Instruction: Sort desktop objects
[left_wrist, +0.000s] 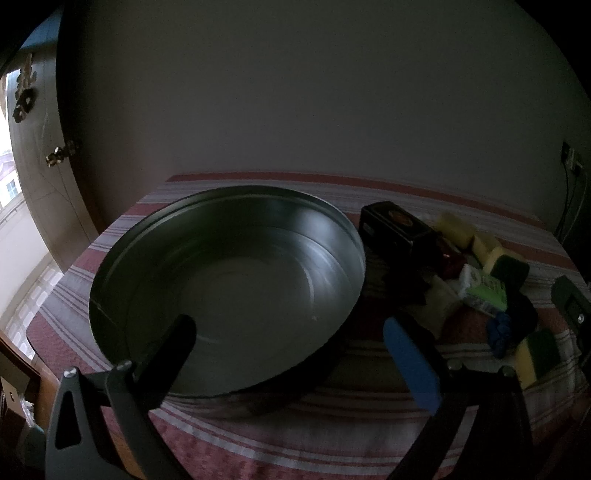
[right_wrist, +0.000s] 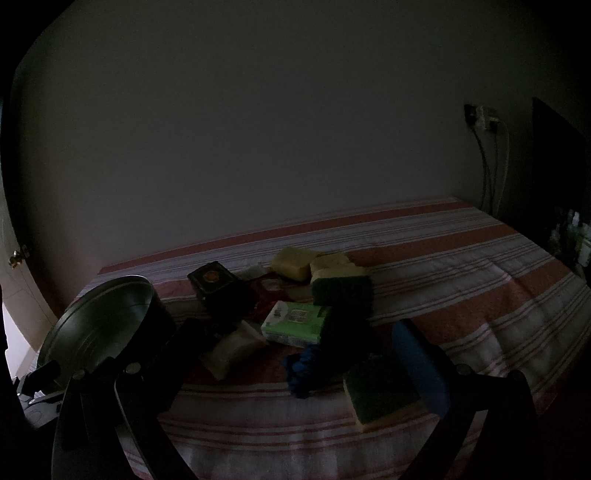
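A wide round metal tin (left_wrist: 229, 291) lies empty on the striped cloth, seen again at the left as the tin (right_wrist: 99, 325). My left gripper (left_wrist: 295, 354) is open over its near rim, holding nothing. To the right sits a heap: a black box (right_wrist: 212, 282), a green-and-white tissue pack (right_wrist: 295, 321), yellow sponges (right_wrist: 293, 262), a green-topped sponge (right_wrist: 343, 291), a blue knotted thing (right_wrist: 301, 369) and another green-and-yellow sponge (right_wrist: 380, 391). My right gripper (right_wrist: 303, 362) is open, low in front of the heap, with the near sponge beside its blue-padded finger (right_wrist: 421, 365).
The table wears a red-and-white striped cloth (right_wrist: 461, 266) and stands against a plain wall. A door with a knob (left_wrist: 59, 155) and a window are at the left. Cables hang from a wall socket (right_wrist: 484, 114) at the right. Bare cloth stretches right of the heap.
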